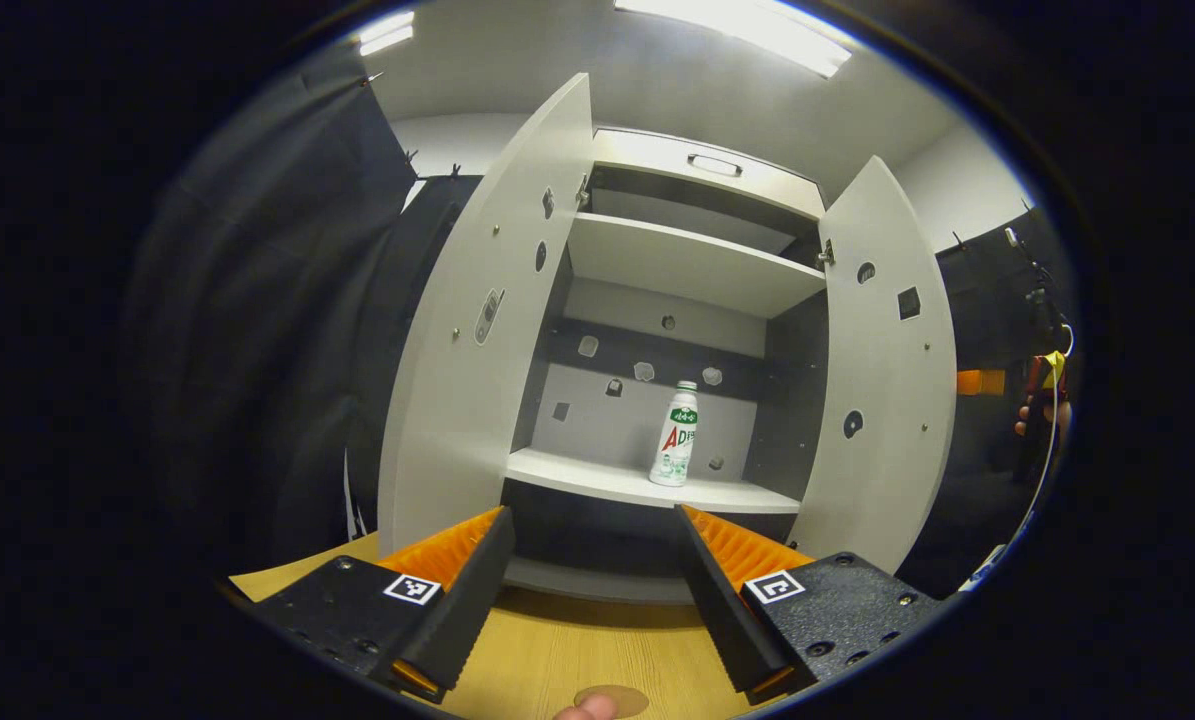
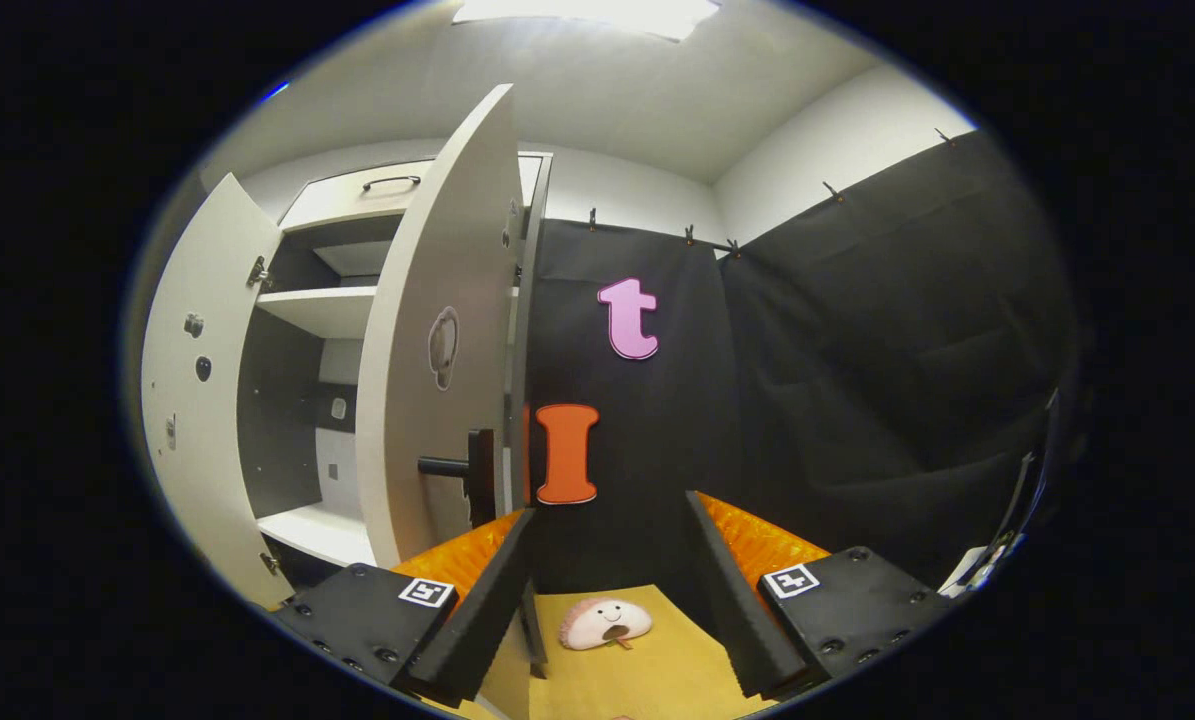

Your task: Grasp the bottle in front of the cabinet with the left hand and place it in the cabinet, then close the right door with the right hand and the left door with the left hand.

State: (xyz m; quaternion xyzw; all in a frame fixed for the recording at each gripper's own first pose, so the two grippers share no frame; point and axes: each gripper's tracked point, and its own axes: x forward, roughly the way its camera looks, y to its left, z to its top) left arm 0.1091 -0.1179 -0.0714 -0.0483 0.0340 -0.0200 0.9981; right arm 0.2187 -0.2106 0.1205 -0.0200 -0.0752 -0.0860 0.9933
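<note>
Wooden tabletop [image 1: 557, 650] near me. Bottle [image 1: 676, 434] upright on cabinet shelf [image 1: 597, 478], looks light, slick plastic. Right door [image 2: 437, 330] rigid; I'd push its edge. Left gripper [image 1: 592, 560] and right gripper [image 2: 607, 545] fingers wide apart, holding nothing.

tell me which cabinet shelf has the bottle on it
The lower shelf: the bottle stands upright on it, right of centre. The upper shelf above it is bare.

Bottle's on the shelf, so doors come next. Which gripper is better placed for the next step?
Right. The right gripper is open beside the right door, near its handle. The left gripper faces the bottle in the cabinet's middle.
</note>
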